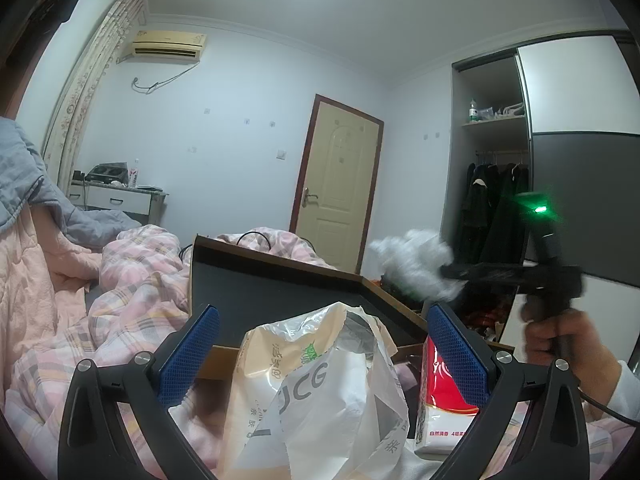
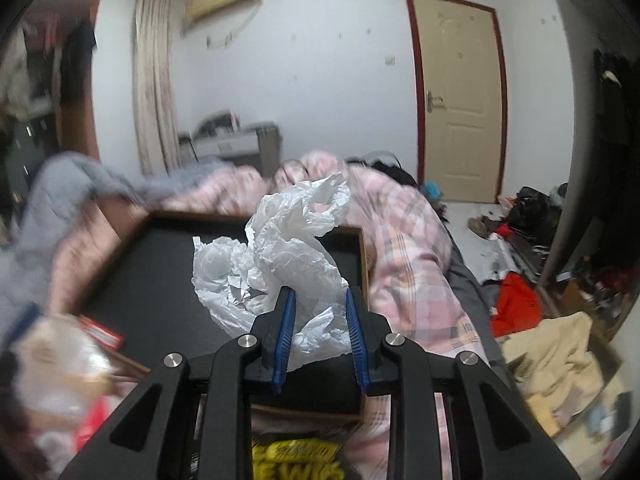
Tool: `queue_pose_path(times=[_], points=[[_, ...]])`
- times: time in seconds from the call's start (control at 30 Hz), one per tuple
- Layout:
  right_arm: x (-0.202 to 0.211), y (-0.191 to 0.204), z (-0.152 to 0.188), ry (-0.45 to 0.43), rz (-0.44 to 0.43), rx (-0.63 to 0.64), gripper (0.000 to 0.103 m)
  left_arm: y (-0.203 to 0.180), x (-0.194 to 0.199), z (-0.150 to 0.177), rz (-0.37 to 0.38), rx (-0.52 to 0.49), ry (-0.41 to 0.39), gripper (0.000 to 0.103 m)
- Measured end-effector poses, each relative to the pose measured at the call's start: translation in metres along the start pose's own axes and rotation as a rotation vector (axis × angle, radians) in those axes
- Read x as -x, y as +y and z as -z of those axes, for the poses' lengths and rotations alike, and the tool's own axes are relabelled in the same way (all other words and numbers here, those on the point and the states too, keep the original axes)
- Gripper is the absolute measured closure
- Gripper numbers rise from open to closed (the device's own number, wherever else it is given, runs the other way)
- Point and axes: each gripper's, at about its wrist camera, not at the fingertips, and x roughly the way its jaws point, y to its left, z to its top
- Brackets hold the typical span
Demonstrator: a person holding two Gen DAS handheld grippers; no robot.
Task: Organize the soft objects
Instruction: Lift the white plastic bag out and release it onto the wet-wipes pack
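Note:
My right gripper [image 2: 320, 300] is shut on a crumpled white plastic bag [image 2: 288, 248] and holds it above a black tray with a brown wooden rim [image 2: 152, 280] on the bed. In the left wrist view the same gripper [image 1: 448, 270] shows blurred at the right with the white bag [image 1: 412, 264] in it. My left gripper [image 1: 324, 328] is open, its blue pads on either side of a cream and clear printed plastic package [image 1: 316, 392]. A red and white tissue pack [image 1: 444, 408] stands next to its right finger.
The tray [image 1: 280, 280] rests on a pink plaid quilt [image 1: 136, 280] with a grey blanket [image 1: 24, 176] at the left. A door [image 1: 340, 188], an open wardrobe [image 1: 496, 184] and a cluttered floor [image 2: 552, 304] lie beyond. A yellow packet [image 2: 296, 460] lies under the right gripper.

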Motion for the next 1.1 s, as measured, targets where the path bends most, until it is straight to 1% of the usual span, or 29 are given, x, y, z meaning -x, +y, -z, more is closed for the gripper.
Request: queue_pose_path(times=[0.07, 0.1, 0.2, 0.27, 0.33, 0.4, 0.43, 0.53, 0.63, 0.67, 0.8, 0.9, 0.93, 0.97, 1.03, 1.1], points=[[0.018, -0.003, 0.003, -0.042, -0.038, -0.029, 0.081, 0.000, -0.001, 0.000, 0.000, 0.000, 0.000, 0.000], [0.030, -0.005, 0.006, -0.066, -0.072, -0.052, 0.081, 0.000, 0.000, 0.000, 0.000, 0.000, 0.000, 0.000], [0.047, -0.009, 0.016, -0.096, -0.178, -0.091, 0.081, 0.000, 0.000, 0.000, 0.002, 0.000, 0.000, 0.000], [0.054, -0.009, 0.026, -0.113, -0.219, -0.112, 0.081, 0.000, 0.000, 0.000, 0.000, 0.002, 0.000, 0.000], [0.055, -0.010, 0.037, -0.118, -0.266, -0.140, 0.081, 0.000, -0.001, 0.000, 0.001, 0.002, 0.002, 0.000], [0.045, -0.005, 0.043, -0.092, -0.309, -0.129, 0.081, 0.001, -0.002, 0.000, 0.000, 0.001, 0.002, 0.000], [0.036, -0.002, 0.043, -0.066, -0.307, -0.107, 0.081, 0.001, -0.002, 0.000, 0.000, 0.001, 0.002, 0.000], [0.012, 0.007, 0.049, 0.027, -0.255, -0.029, 0.081, 0.001, -0.002, 0.000, 0.000, 0.002, 0.003, 0.000], [-0.010, 0.017, 0.057, 0.124, -0.242, 0.022, 0.081, 0.001, -0.002, 0.001, -0.002, 0.002, 0.005, 0.000], [-0.014, 0.017, 0.057, 0.133, -0.241, 0.029, 0.081, 0.001, -0.002, 0.001, -0.002, 0.002, 0.006, 0.000], [-0.014, 0.014, 0.053, 0.112, -0.248, 0.027, 0.081, 0.001, -0.002, 0.001, -0.002, 0.001, 0.006, 0.000], [-0.015, 0.014, 0.056, 0.097, -0.248, 0.029, 0.081, 0.002, -0.001, 0.001, -0.002, 0.001, 0.007, 0.000], [-0.013, 0.015, 0.058, 0.091, -0.247, 0.033, 0.080, 0.002, -0.002, 0.001, -0.001, 0.001, 0.007, 0.000], [-0.002, 0.018, 0.068, 0.083, -0.244, 0.037, 0.079, 0.002, -0.001, 0.001, -0.002, 0.001, 0.007, 0.000], [0.007, 0.023, 0.073, 0.062, -0.230, 0.047, 0.074, 0.002, -0.002, 0.001, -0.001, 0.001, 0.007, 0.000], [0.013, 0.025, 0.074, 0.034, -0.217, 0.052, 0.057, 0.002, -0.001, 0.001, -0.002, 0.000, 0.006, 0.000]])
